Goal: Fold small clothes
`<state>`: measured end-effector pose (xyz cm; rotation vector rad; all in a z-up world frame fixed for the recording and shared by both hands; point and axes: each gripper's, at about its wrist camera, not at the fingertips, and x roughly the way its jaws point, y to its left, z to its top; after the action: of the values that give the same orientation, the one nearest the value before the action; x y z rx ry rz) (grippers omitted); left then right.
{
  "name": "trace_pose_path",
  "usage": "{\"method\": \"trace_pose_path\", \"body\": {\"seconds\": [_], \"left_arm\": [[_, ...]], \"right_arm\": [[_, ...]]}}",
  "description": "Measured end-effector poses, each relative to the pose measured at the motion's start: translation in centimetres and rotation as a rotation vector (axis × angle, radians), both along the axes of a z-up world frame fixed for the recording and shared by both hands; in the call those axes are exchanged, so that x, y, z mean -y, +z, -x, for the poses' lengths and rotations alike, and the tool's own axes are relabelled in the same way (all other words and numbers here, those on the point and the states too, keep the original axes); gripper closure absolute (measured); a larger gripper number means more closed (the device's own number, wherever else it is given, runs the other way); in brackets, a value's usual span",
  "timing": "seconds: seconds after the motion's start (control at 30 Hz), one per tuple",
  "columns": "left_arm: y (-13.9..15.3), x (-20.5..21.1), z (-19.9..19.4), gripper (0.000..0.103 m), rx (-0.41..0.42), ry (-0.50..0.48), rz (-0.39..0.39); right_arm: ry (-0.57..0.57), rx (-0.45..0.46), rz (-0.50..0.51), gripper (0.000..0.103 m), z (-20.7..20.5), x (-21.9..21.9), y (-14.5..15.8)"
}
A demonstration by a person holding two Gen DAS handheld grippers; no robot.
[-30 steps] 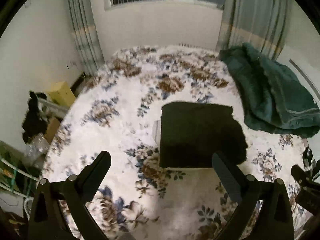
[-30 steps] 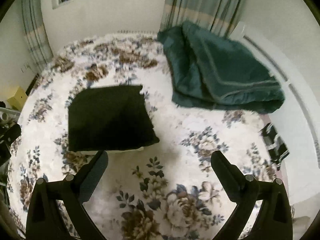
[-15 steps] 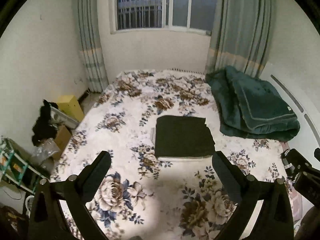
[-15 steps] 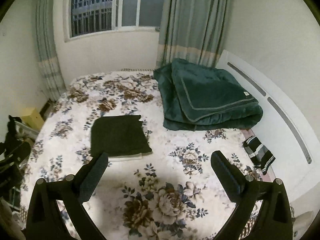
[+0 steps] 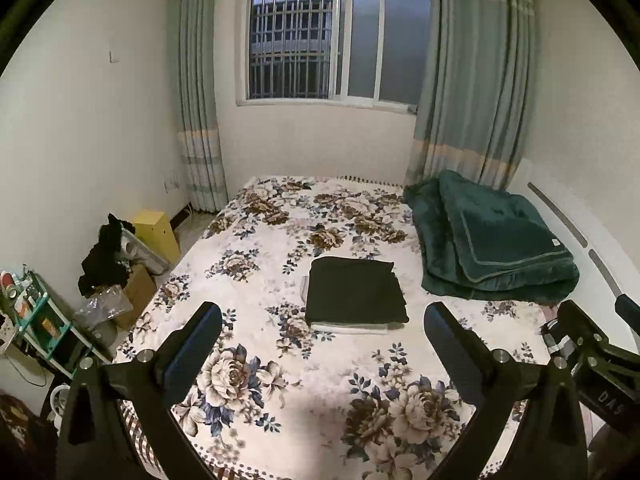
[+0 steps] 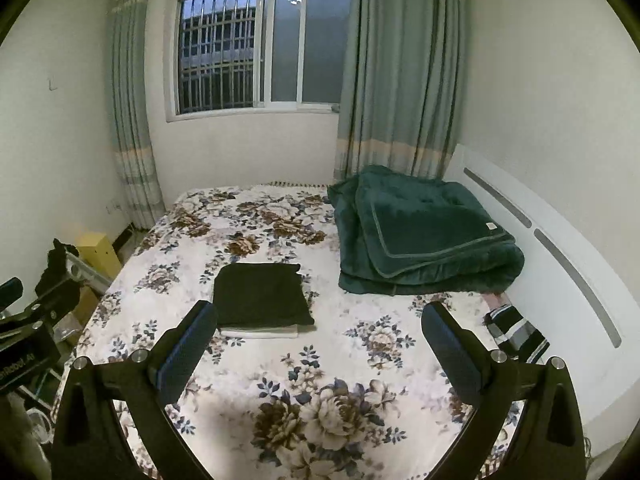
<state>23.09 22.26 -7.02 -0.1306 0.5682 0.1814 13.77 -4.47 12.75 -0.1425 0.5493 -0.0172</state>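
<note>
A small bedroom with pale walls, a barred window (image 5: pixel 340 44) between grey-green curtains (image 5: pixel 476 80), and a bed (image 5: pixel 280 360) under a floral cover fills both of my views. On the middle of that bed lies the folded dark garment (image 5: pixel 354 292), a neat, roughly square stack resting flat on top of a folded white piece (image 5: pixel 348 328) whose edge shows along its near side and at its left. In the right wrist view the same dark garment (image 6: pixel 260 294) sits left of centre, its near left corner partly behind my left finger. To the right of it, apart from it and against the white headboard (image 6: pixel 560 264), a thick green blanket (image 5: pixel 492 244) is folded in a bulky heap. A striped black-and-white cloth (image 6: pixel 516 332) lies at the bed's right edge below the blanket. On the floor to the left stand a yellow box (image 5: pixel 158 232), a cardboard box (image 5: pixel 136 292) with dark clothing (image 5: pixel 104 256) draped over things there, and a teal shelf rack (image 5: pixel 44 320). My left gripper (image 5: pixel 323 332) is held above the near end of the bed with its jaws spread wide and nothing between them; my right gripper (image 6: pixel 319 330) hovers likewise, jaws wide apart and holding nothing. Neither touches the garment.
</note>
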Motion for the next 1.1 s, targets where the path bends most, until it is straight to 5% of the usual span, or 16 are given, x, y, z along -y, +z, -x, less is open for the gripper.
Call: {"method": "trace_pose_path", "body": {"seconds": [0.3, 1.1], "left_arm": [[1.5, 1.3, 3.5, 0.0, 0.06, 0.021, -0.028], [1.4, 1.8, 5.3, 0.0, 0.068, 0.035, -0.036]], "right_arm": [[0.036, 0.026, -0.013, 0.0, 3.7, 1.0, 1.7], [0.044, 0.015, -0.043, 0.0, 4.0, 1.9, 1.7]]}}
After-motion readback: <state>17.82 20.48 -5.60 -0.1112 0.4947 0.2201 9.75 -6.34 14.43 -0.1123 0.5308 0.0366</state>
